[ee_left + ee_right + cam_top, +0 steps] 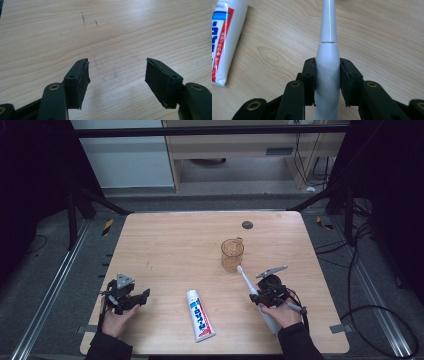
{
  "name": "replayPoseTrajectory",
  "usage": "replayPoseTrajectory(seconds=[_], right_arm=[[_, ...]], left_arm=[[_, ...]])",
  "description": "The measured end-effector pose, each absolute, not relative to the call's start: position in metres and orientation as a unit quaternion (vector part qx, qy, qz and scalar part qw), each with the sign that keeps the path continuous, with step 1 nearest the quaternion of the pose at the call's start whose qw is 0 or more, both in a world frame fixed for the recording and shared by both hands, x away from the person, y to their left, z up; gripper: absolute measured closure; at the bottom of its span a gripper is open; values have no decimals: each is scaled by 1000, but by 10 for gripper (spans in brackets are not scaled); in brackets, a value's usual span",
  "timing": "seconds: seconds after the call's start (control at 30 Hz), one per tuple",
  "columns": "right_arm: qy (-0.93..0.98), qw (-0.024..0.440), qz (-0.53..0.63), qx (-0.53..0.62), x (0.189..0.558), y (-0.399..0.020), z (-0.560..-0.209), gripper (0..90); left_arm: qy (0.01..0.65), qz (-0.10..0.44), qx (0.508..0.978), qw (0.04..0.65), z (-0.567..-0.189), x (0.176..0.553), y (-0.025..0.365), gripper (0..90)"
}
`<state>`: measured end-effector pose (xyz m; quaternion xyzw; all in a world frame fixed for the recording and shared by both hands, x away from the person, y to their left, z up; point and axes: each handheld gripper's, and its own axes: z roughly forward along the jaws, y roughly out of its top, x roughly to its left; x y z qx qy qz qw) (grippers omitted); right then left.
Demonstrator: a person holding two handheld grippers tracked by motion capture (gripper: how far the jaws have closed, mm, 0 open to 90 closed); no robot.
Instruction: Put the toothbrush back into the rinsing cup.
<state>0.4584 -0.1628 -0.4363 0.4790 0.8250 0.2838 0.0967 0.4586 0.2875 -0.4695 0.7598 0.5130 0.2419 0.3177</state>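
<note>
A white electric toothbrush (248, 283) slants over the table's front right, its head near the cup. My right gripper (261, 296) is shut on its handle; in the right gripper view the toothbrush (327, 65) is pinched between both pads of the right gripper (327, 81). An amber see-through cup (232, 254) stands upright just beyond the brush head. A white toothpaste tube (200, 315) with red and blue print lies flat at front centre, and the tube (224, 37) also appears left of the jaws. My left gripper (135, 299) rests at the front left, open (117, 78) over bare wood.
The wooden table (165, 240) has a small dark round cap (247, 224) set into it near the far edge. Metal frame rails and cables (370, 285) run along both sides on the floor. A pale cabinet (240, 150) stands beyond the table.
</note>
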Motion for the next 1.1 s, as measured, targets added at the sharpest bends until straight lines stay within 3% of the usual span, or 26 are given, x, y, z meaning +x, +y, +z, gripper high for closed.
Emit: replayPoseTrajectory(seconds=[1.1], right_arm=[[672, 229, 527, 467, 478, -161, -376, 674]], left_arm=[[516, 245, 752, 329, -468, 458, 290, 351]])
